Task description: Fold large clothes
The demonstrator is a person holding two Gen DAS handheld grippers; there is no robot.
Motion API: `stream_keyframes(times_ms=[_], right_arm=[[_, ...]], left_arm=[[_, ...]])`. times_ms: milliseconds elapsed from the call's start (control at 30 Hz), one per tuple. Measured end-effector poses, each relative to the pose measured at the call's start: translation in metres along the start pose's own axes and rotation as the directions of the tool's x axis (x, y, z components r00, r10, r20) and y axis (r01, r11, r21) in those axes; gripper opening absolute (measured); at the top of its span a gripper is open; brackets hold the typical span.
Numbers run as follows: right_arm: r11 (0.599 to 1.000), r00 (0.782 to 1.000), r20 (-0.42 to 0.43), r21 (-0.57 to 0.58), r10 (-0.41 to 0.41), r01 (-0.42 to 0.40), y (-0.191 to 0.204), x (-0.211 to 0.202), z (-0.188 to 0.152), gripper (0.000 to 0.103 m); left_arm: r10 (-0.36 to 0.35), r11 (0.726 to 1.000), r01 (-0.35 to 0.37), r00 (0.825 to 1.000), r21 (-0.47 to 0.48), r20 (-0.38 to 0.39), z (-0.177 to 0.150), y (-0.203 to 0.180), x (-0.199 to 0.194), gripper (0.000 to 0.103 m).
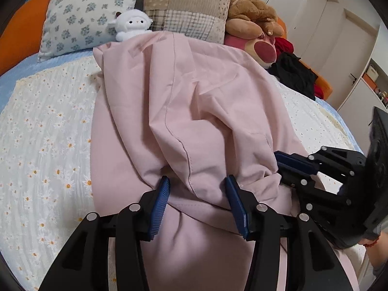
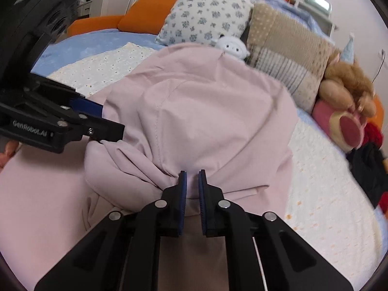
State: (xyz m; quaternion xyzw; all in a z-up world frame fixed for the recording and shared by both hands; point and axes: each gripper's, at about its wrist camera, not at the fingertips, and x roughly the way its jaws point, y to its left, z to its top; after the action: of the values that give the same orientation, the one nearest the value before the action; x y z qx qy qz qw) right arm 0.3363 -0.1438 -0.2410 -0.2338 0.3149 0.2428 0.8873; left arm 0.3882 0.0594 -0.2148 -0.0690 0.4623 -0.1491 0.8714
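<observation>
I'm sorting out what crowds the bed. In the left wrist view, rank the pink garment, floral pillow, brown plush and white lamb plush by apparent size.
1. pink garment, though it lies nearest the camera
2. floral pillow
3. brown plush
4. white lamb plush

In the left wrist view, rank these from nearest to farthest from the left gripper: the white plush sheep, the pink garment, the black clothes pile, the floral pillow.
From the left gripper:
1. Pink garment, between its fingers.
2. Black clothes pile, far right on the bed.
3. White plush sheep, at the garment's far edge.
4. Floral pillow, behind the sheep, upper left.
Items 2 and 3 are close to call.
</observation>
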Motion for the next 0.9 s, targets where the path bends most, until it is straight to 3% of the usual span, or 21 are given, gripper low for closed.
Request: stream_keyframes(times_ms=[67, 133, 167, 200, 233, 333, 433, 533, 633, 700, 767, 900], right_arm=[[0.999, 1.000, 0.013, -0.024, -0.021, 0.021, 0.005, -0.020, 0.002, 0.012], [0.999, 0.999, 0.029, -0.039, -0.036, 0.037, 0.008, -0.045, 0.002, 0.018], [0.998, 0.998, 0.048, -0.049, -0.035, 0.038, 0.012, -0.067, 0.000, 0.041], [0.997, 0.996, 0.073, -0.061, -0.050, 0.055, 0.017, -0.092, -0.005, 0.064], [0.995, 0.994, 0.095, -0.072, -0.060, 0.067, 0.020, -0.109, -0.009, 0.066], [0.992, 0.993, 0.104, -0.109, -0.050, 0.061, 0.041, -0.173, -0.033, 0.065], [0.983, 0.994, 0.102, -0.172, -0.045, 0.062, 0.070, -0.230, -0.071, 0.067], [0.979, 0.998, 0.063, -0.205, -0.010, 0.023, 0.097, -0.271, -0.113, 0.070], [0.990, 0.998, 0.022, -0.129, 0.053, -0.050, 0.105, -0.300, -0.151, 0.070], [0.993, 0.992, 0.025, -0.015, 0.120, -0.120, 0.099, -0.314, -0.176, 0.070], [0.995, 0.994, 0.033, 0.021, 0.101, -0.102, 0.099, -0.320, -0.193, 0.070], [0.996, 0.998, -0.001, 0.063, 0.064, -0.064, 0.101, -0.310, -0.216, 0.069]], left_arm=[[0.014, 1.000, -0.014, 1.000, -0.015, 0.021, 0.002, -0.006, -0.018, 0.054], [-0.016, 0.999, 0.018, 0.999, -0.037, 0.039, -0.002, -0.015, -0.051, 0.065], [-0.015, 0.999, 0.016, 0.999, -0.039, 0.039, -0.008, -0.021, -0.066, 0.071], [-0.017, 0.999, 0.019, 0.999, -0.036, 0.037, -0.014, -0.027, -0.079, 0.083], [-0.027, 0.999, 0.028, 0.999, -0.026, 0.029, -0.027, -0.036, -0.101, 0.091], [-0.058, 0.998, 0.056, 0.997, -0.028, -0.044, -0.066, -0.053, -0.147, 0.092], [-0.122, 0.990, 0.110, 0.980, -0.084, -0.158, -0.115, -0.058, -0.181, 0.092], [-0.130, 0.987, 0.104, 0.964, -0.121, -0.233, -0.165, -0.062, -0.202, 0.092], [-0.088, 0.992, 0.061, 0.960, -0.107, -0.267, -0.207, -0.067, -0.214, 0.092], [-0.050, 0.996, 0.031, 0.965, -0.079, -0.256, -0.226, -0.074, -0.219, 0.092], [0.012, 0.999, -0.005, 0.980, 0.037, -0.199, -0.245, -0.094, -0.228, 0.092], [0.133, 0.975, -0.096, 0.975, 0.202, -0.176, -0.267, -0.120, -0.215, 0.092]])
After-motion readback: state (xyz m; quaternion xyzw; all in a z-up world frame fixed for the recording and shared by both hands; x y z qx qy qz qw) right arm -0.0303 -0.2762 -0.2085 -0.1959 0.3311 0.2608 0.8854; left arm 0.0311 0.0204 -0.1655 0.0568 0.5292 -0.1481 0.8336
